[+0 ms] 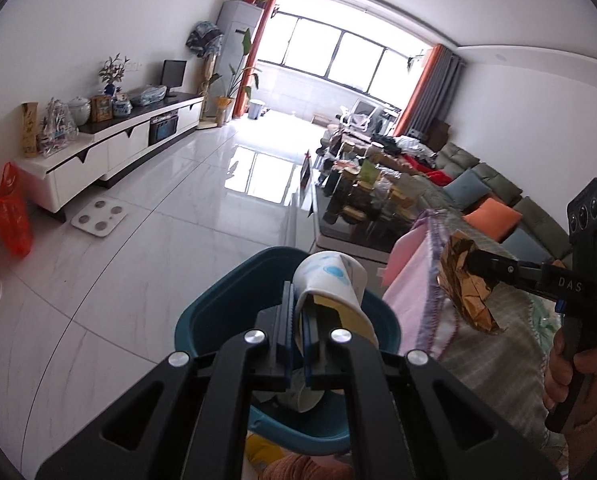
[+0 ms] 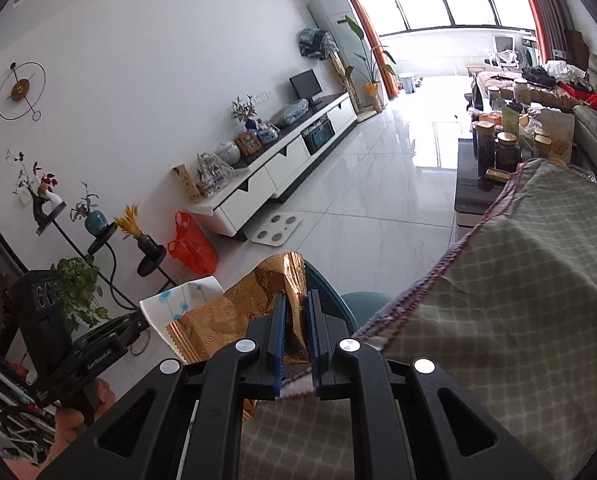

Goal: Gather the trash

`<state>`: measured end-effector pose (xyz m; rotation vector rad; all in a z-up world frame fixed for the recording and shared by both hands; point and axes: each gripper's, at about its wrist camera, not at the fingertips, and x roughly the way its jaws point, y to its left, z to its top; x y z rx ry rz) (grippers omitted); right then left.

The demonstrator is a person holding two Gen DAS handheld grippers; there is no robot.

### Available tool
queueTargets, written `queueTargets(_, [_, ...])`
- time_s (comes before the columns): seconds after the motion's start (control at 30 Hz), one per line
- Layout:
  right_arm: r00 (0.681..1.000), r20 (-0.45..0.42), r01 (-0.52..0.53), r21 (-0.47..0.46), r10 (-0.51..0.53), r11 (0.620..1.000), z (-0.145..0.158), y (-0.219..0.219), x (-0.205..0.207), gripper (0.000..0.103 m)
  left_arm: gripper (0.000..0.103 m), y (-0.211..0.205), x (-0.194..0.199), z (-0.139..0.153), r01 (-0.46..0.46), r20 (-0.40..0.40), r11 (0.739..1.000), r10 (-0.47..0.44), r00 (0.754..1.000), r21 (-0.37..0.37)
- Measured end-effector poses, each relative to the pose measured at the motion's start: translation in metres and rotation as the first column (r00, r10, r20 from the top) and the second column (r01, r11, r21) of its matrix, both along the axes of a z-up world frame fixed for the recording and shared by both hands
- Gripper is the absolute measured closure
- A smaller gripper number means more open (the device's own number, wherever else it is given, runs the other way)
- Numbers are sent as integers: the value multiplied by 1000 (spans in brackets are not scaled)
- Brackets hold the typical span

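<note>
The left tongs (image 1: 296, 320) clamp a crushed paper cup (image 1: 330, 280) above the teal bin (image 1: 218, 304). The right tongs (image 2: 297, 316) grip a crumpled gold wrapper (image 2: 226, 320) beside it, over the checked blanket (image 2: 498, 280).

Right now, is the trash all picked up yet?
Not yet. The left gripper holds a squashed paper cup above the teal bin, not let go. The right gripper pinches a gold wrapper beside it. Both still need dropping in. The bin's inside is mostly hidden.
</note>
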<state>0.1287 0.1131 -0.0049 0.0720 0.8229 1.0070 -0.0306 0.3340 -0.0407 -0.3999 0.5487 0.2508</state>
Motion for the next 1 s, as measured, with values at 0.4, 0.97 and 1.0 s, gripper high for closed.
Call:
queueTargets(0.4, [997,-79,4,-93,-11,996,-28,38,8,84,98,10,14,-21,-25,-70,1000,24,997,-17])
queueTargets(0.97, [993,-117,15,-54,-21,998,-28,12,4,71,81,7,38,-48,10,-139,998,-18,990,-55])
queueTargets(1.0, [993,-116,11,-46,-17,999,-26,8,2,71,81,3,38,-47,14,-136,998,-21,991,-54])
